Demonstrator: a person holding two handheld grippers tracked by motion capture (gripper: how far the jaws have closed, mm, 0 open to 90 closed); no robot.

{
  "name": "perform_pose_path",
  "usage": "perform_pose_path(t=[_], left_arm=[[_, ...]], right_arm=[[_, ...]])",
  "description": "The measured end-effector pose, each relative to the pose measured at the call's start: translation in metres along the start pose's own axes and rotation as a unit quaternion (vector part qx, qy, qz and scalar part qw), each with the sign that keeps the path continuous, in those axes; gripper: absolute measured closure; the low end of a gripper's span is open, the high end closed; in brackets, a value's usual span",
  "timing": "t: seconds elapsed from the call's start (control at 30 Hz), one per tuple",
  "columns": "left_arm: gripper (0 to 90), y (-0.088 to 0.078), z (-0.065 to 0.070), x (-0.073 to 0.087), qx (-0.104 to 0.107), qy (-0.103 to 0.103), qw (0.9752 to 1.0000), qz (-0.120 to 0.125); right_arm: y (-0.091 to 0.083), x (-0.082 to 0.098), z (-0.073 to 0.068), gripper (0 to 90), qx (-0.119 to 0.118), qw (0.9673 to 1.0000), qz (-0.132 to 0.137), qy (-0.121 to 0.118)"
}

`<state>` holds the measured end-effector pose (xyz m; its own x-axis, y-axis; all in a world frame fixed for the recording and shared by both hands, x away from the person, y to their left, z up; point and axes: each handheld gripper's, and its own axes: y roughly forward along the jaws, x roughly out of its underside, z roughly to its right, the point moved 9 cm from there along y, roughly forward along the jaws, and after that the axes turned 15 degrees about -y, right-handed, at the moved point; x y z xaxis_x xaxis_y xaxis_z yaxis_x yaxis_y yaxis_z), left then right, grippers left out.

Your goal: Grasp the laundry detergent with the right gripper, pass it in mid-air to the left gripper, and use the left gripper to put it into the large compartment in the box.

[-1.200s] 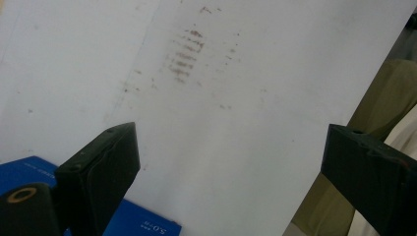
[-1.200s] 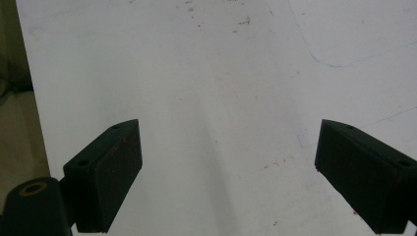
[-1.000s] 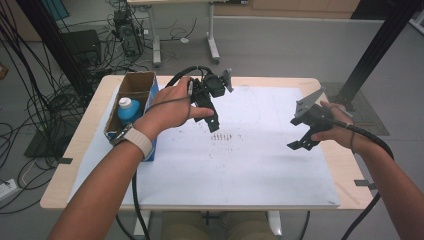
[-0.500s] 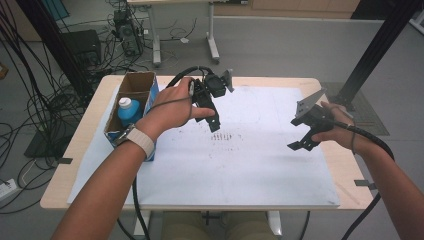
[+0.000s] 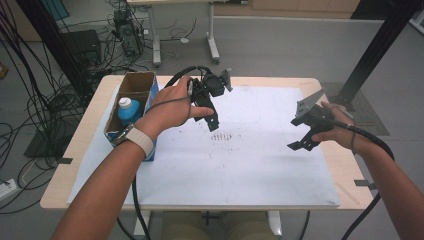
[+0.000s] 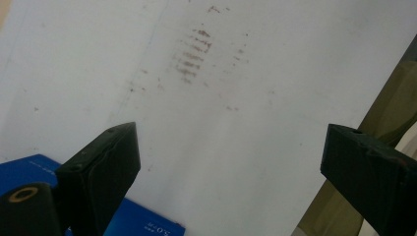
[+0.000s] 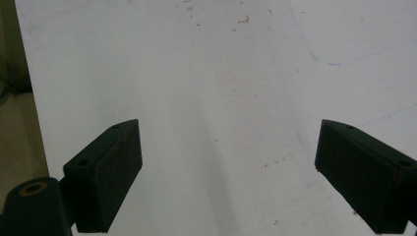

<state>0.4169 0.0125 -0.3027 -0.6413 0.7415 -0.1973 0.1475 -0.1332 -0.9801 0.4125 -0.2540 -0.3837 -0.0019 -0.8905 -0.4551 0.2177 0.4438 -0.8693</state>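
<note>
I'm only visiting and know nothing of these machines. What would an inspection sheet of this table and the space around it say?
Surface: white sheet covers the wooden table; a patch of dark smudges near its middle.
Job's things: cardboard box at the table's left edge, a blue bottle with a white cap standing inside.
Clutter: nothing seen.
Tongs: left tongs open, held above the sheet near the box; right tongs open, held above the sheet's right side; nothing between either pair.
Cables: a black cable trails from the right tongs along the forearm; loose cables on the floor at left.
Surroundings: grey floor, another table's legs behind.
</note>
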Motion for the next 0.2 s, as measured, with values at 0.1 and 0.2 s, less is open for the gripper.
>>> perform_pose_path(t=[0.1, 0.2], left_arm=[[8.4, -0.0004, -0.0005, 0.0003, -0.001, -0.001, 1.0000, 0.000], [8.4, -0.0014, -0.0006, 0.0000, -0.001, -0.001, 1.0000, 0.002]], right_arm=[[-0.0001, 0.0001, -0.0001, 10.7, 0.001, 1.0000, 0.001, 0.001], [-0.0003, 0.0000, -0.0007, 10.7, 0.000, 1.0000, 0.002, 0.001]])
